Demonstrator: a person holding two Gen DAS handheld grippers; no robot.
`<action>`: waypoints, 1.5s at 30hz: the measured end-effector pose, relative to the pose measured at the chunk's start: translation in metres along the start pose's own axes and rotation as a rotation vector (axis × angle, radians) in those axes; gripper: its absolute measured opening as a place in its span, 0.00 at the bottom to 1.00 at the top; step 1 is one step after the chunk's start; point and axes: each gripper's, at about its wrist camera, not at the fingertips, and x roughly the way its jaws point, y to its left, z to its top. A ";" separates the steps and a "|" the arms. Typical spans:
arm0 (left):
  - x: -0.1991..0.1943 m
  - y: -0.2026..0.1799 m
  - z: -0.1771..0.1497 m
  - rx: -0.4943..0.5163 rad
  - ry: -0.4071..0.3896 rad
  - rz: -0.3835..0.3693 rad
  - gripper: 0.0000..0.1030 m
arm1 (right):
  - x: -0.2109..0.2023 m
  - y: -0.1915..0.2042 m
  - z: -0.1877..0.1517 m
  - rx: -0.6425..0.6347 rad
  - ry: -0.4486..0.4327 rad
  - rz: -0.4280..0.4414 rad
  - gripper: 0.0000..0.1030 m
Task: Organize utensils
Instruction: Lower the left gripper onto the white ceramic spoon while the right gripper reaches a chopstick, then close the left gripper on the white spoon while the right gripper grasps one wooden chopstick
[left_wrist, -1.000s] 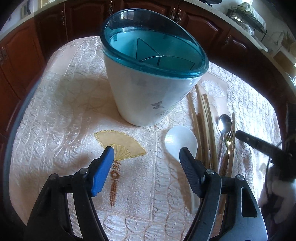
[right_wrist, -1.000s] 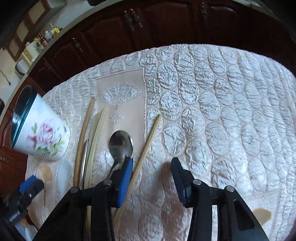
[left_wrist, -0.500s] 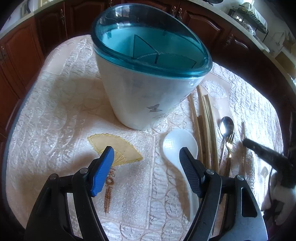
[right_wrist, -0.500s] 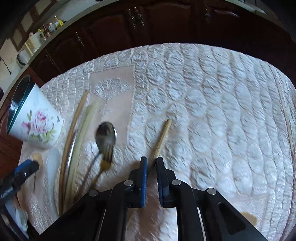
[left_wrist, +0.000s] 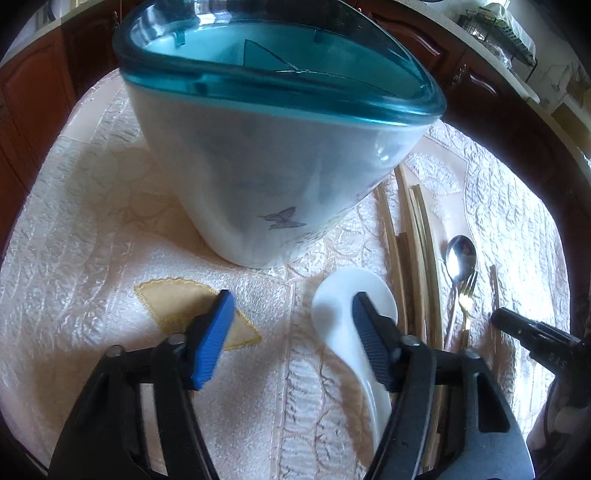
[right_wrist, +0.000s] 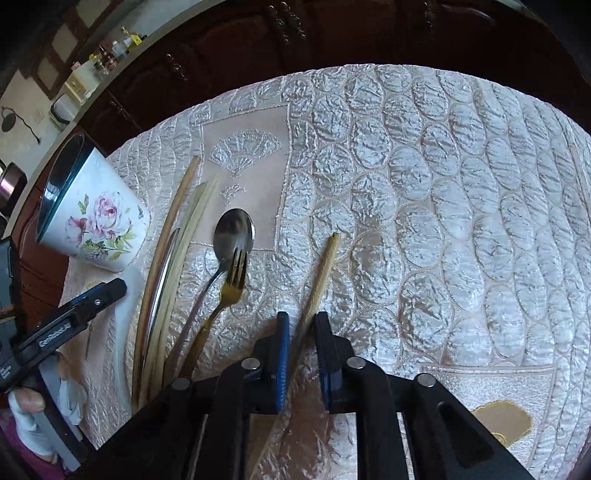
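Observation:
A white utensil holder (left_wrist: 266, 177) with a teal rim stands close in front of my open, empty left gripper (left_wrist: 291, 339); in the right wrist view it (right_wrist: 96, 229) shows a rose print. A white ladle (left_wrist: 351, 332) lies by the left gripper's right finger. My right gripper (right_wrist: 301, 350) is shut on a single wooden chopstick (right_wrist: 321, 273), which points away over the cloth. To its left lie a gold fork (right_wrist: 231, 284), a steel spoon (right_wrist: 232, 232) and several long wooden utensils (right_wrist: 173, 251).
The round table wears a quilted cream cloth (right_wrist: 443, 206) with fan motifs. Dark wooden cabinets (right_wrist: 295, 37) ring the table. The left gripper's body (right_wrist: 62, 325) shows at the left edge of the right wrist view.
My right gripper shut on the lone chopstick and now holds it. My left gripper moved closer to the holder, staying open.

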 end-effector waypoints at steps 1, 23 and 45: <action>0.000 0.000 0.000 -0.002 0.000 -0.008 0.42 | 0.001 0.000 0.002 0.000 0.000 0.004 0.19; -0.033 0.047 -0.021 -0.083 0.025 -0.185 0.14 | 0.004 0.043 -0.041 -0.038 0.033 0.082 0.06; -0.005 0.030 -0.018 -0.101 0.028 -0.292 0.05 | -0.012 0.017 -0.046 0.030 0.031 0.091 0.08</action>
